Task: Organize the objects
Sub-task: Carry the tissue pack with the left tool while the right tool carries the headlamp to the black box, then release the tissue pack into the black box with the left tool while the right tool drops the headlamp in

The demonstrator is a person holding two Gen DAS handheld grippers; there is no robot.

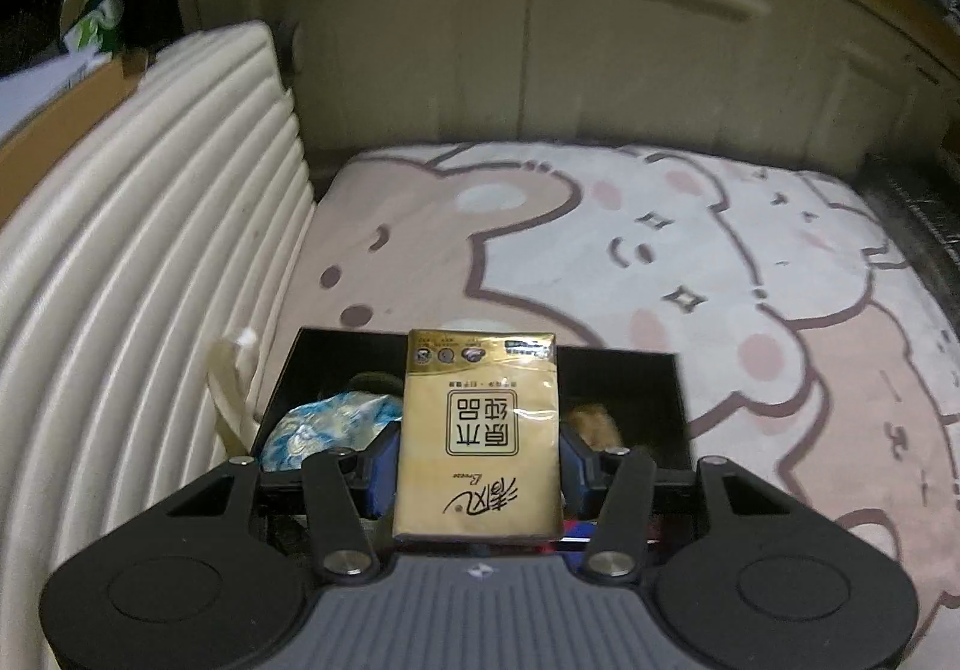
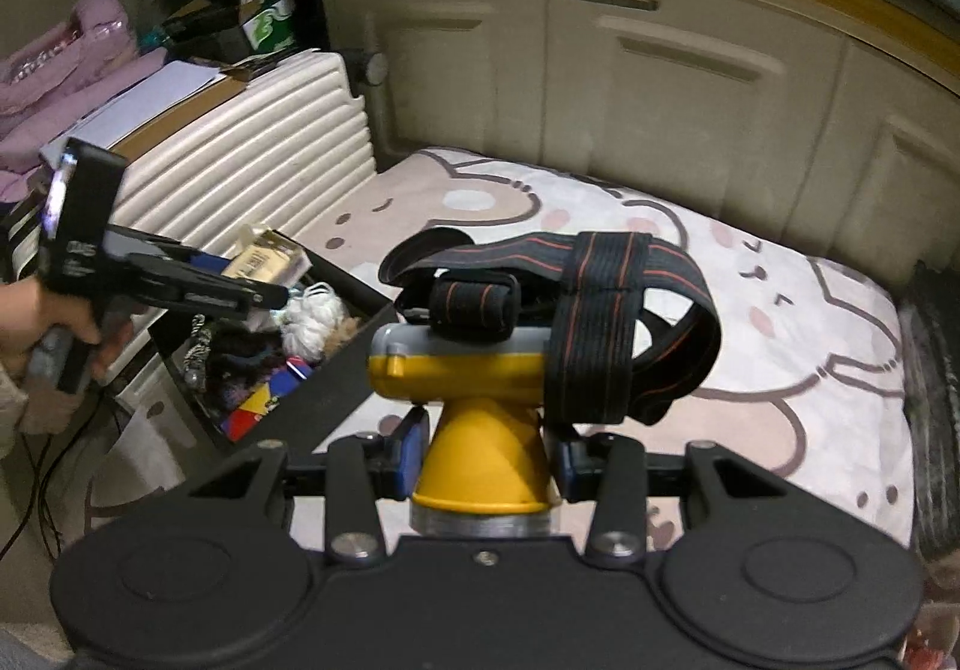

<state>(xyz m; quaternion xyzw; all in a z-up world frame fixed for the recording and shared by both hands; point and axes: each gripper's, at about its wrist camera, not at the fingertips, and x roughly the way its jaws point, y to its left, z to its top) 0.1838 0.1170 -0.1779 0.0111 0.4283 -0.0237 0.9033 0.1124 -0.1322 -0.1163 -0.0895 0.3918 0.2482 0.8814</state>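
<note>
Left tool point(image 1: 477, 460): blue pads closed on the two long sides of a gold tissue pack point(image 1: 478, 433), which stands lengthwise between them with its printed face toward the camera.
Tissue pack position: held above the open black box point(image 1: 624, 376); in the right wrist view the pack point(image 2: 264, 259) shows in the left tool point(image 2: 264, 274) over the box's far end.
Left hand point(image 2: 57, 331): wrapped around the tool's handle at the left edge of the right wrist view.
Right tool point(image 2: 489, 451): pads clamped on the yellow cone-shaped neck of a yellow headlamp point(image 2: 480, 370); its black elastic strap with red stripes point(image 2: 600, 322) is bundled over the lamp body.
Headlamp position: held up just beside the near right edge of the box point(image 2: 354, 364), over the mat.
Black box contents: a blue-and-white wrapper point(image 1: 318, 427), a brownish item point(image 1: 594, 424), white yarn-like fluff point(image 2: 312, 319), dark cloth, and a red, yellow and blue packet point(image 2: 258, 406).
Surface: a pale mat with cartoon bear drawings point(image 1: 690, 262) carries the box.
Surroundings: a ribbed cream panel point(image 1: 150, 226) at the left of the box, cream cabinet doors point(image 1: 540, 40) behind the mat.
</note>
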